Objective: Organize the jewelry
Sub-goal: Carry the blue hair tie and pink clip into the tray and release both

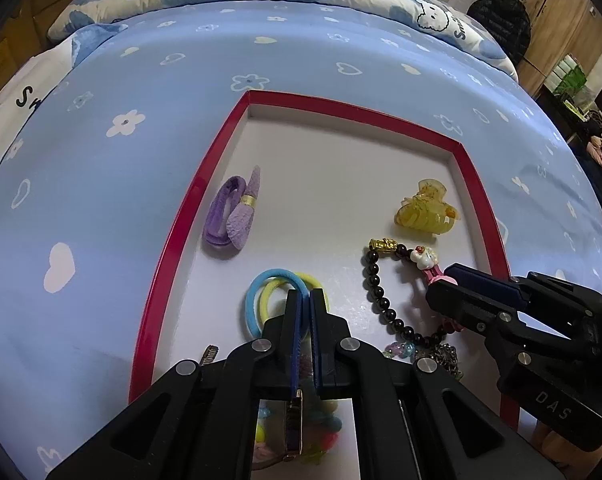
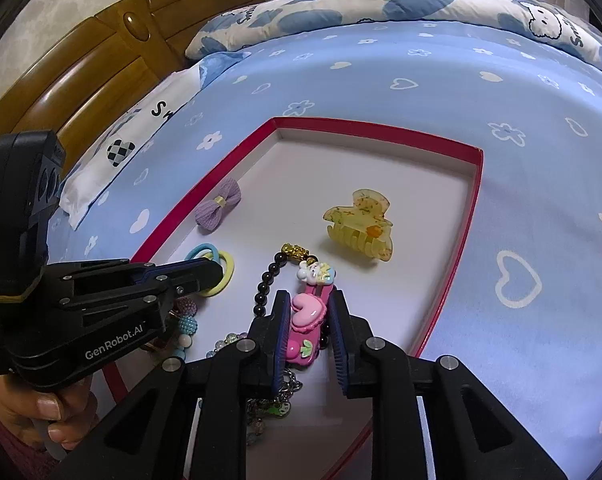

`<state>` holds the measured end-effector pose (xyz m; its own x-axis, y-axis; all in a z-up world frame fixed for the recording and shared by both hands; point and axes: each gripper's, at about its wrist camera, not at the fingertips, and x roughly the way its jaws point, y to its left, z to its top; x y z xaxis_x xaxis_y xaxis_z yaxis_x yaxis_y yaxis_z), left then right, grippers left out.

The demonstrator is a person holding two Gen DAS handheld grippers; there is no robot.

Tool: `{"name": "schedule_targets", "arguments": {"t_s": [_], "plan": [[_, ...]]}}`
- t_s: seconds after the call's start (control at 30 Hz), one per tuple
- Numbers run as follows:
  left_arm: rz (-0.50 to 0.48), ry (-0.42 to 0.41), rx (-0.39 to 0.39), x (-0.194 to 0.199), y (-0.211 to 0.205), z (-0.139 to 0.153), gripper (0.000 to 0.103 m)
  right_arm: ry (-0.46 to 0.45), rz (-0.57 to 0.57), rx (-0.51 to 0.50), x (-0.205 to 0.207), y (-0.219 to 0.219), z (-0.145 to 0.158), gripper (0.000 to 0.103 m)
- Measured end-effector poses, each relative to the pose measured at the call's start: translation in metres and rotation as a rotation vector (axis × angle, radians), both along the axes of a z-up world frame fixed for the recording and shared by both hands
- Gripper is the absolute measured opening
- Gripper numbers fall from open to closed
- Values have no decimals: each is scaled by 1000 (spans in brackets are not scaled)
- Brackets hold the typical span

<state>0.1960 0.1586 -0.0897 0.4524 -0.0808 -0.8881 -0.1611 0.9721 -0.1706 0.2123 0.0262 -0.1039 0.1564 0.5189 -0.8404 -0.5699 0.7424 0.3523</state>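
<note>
Your red-rimmed tray (image 1: pixel 173 240) lies on the blue flowered bedsheet (image 1: pixel 101 184), and everything is best placed from it. Inside the tray, near its left wall, sits the purple bow hair tie (image 1: pixel 233 212); toward its right wall, the yellow claw clip (image 1: pixel 423 210). Nearer the tray's front edge lie the blue and yellow hair elastics (image 1: pixel 261 300), looped through each other, and to their right the black bead bracelet (image 1: pixel 375 280) with its gold charm.

Your left gripper (image 1: pixel 306 296) hangs over the elastics with its fingers drawn almost together, only a thin slit between them. From the wrist view nothing shows in that slit, though the tips hide part of the elastics, so whether they pinch a band is hard to say.

Your right gripper (image 2: pixel 309 312) is partly open, its fingers set on either side of the pink heart hair clip (image 2: pixel 307 320), which lies on the tray floor against the bracelet. The left pad looks to be against the clip; the right one stands slightly off it.

A jumble of coloured beads (image 2: pixel 187 320) and a chain (image 2: pixel 289 384) crowds the tray's front edge.
</note>
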Motion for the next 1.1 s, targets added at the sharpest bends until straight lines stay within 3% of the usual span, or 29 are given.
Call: {"name": "schedule_targets", "arguments": {"t_s": [0.27,0.43,0.6,0.73,0.97,1.1], "plan": [[1,2,-18,-1,1,-1,6,4,0,2,-2,1,0,23],[7,-5,-29,-4,4,1,19,11,-6,15,-2,-1,0,23],[16,-11,-35,-7,5,4,19,11,-14,26,-2,-5,2,24],[20,-17,-37,-10,5,7,21,7,-23,40,-2,-8,6,40],[24,-44,-42,-20,5,21,23,1,-36,64,-3,-14,15,40],[26,-77,-56,-33,5,34,40,-13,-50,96,-7,-21,26,42]]}}
